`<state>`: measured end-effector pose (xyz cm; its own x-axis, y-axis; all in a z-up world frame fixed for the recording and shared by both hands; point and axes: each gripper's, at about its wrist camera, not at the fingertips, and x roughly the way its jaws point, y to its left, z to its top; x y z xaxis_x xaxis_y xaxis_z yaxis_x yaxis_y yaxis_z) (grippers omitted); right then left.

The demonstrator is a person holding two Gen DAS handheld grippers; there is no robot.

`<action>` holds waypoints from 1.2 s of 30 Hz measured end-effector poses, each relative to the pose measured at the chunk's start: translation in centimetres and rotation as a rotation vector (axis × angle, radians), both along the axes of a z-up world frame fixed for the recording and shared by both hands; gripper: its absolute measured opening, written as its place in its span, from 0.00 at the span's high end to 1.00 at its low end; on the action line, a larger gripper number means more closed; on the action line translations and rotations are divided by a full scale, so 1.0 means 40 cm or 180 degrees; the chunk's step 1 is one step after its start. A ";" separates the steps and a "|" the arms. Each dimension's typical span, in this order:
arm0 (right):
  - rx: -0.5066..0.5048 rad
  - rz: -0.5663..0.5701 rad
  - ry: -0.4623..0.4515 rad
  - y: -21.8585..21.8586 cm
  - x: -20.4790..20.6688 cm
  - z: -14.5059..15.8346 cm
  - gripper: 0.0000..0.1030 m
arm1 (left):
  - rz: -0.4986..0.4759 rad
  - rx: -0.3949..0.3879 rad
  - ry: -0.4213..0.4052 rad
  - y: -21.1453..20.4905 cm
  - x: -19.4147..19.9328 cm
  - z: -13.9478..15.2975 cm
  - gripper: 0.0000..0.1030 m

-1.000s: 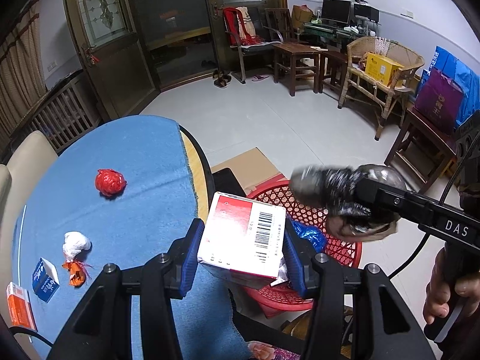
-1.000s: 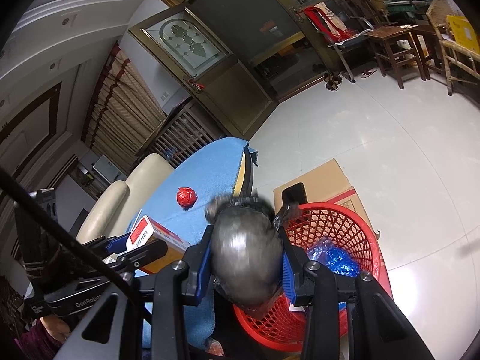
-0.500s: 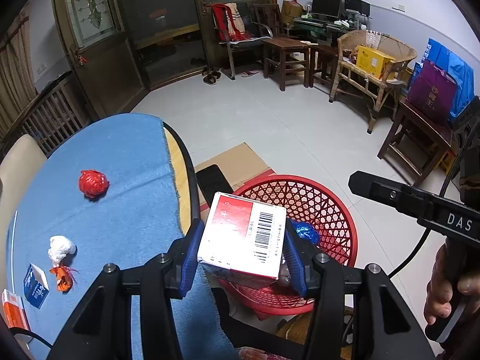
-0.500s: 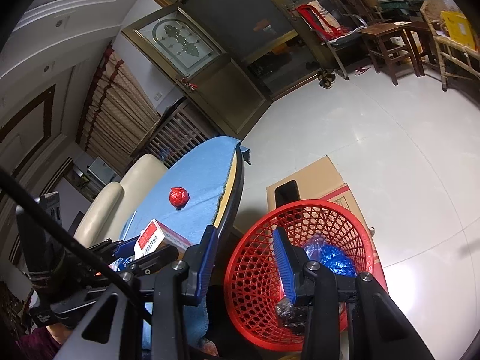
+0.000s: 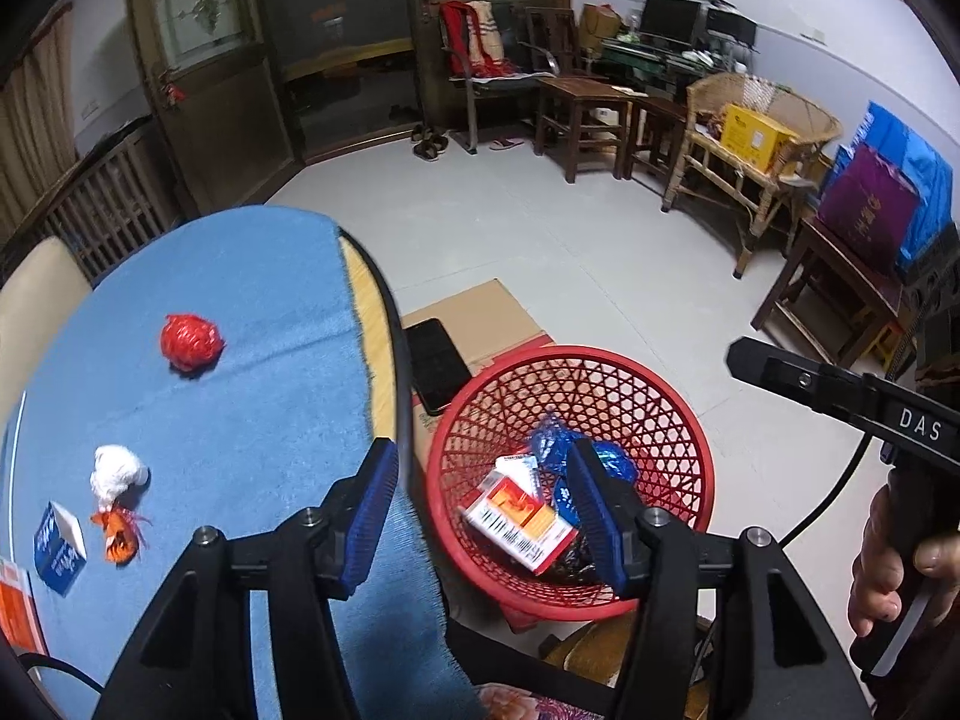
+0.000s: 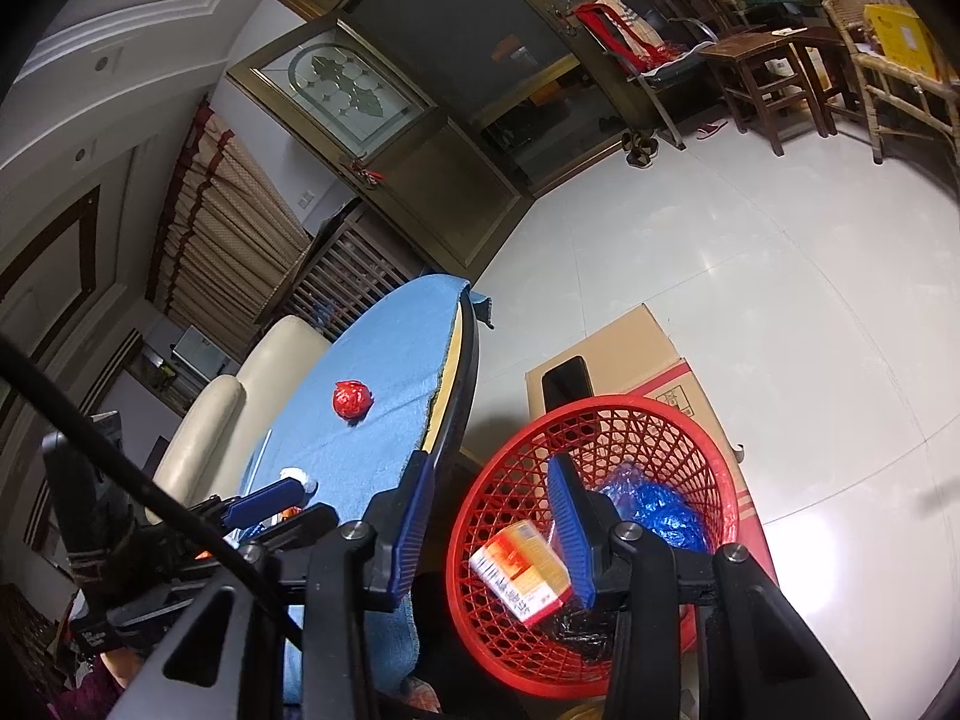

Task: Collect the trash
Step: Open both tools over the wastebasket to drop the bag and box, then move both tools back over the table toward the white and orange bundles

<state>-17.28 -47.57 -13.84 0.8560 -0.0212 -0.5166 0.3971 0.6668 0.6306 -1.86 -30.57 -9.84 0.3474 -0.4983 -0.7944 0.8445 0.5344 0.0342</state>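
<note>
My left gripper (image 5: 480, 486) is open and empty over the table edge and the red mesh basket (image 5: 648, 384). A red and white carton (image 5: 516, 519) lies in the basket with blue wrappers (image 5: 552, 441) and a black bag. My right gripper (image 6: 489, 513) is open and empty above the same basket (image 6: 630, 420), where the carton (image 6: 519, 564) also shows. On the blue tablecloth lie a red crumpled ball (image 5: 191, 341), a white wad (image 5: 117, 476), an orange scrap (image 5: 120, 534), a blue box (image 5: 59, 546) and an orange pack (image 5: 15, 606).
The round table (image 5: 384, 324) edge runs beside the basket. A cardboard box (image 5: 474, 312) with a black phone (image 5: 435, 363) on it lies behind the basket. A cream chair (image 6: 240, 396) stands at the table's far side. Wooden and wicker furniture lines the far wall.
My left gripper opened and the carton dropped into the basket. My right gripper let go of the black bag earlier and stays open over the basket.
</note>
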 end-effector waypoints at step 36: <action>-0.0065 0.0307 0.0166 0.095 0.103 0.002 0.52 | 0.1730 -0.0286 0.0007 0.545 0.241 0.034 0.40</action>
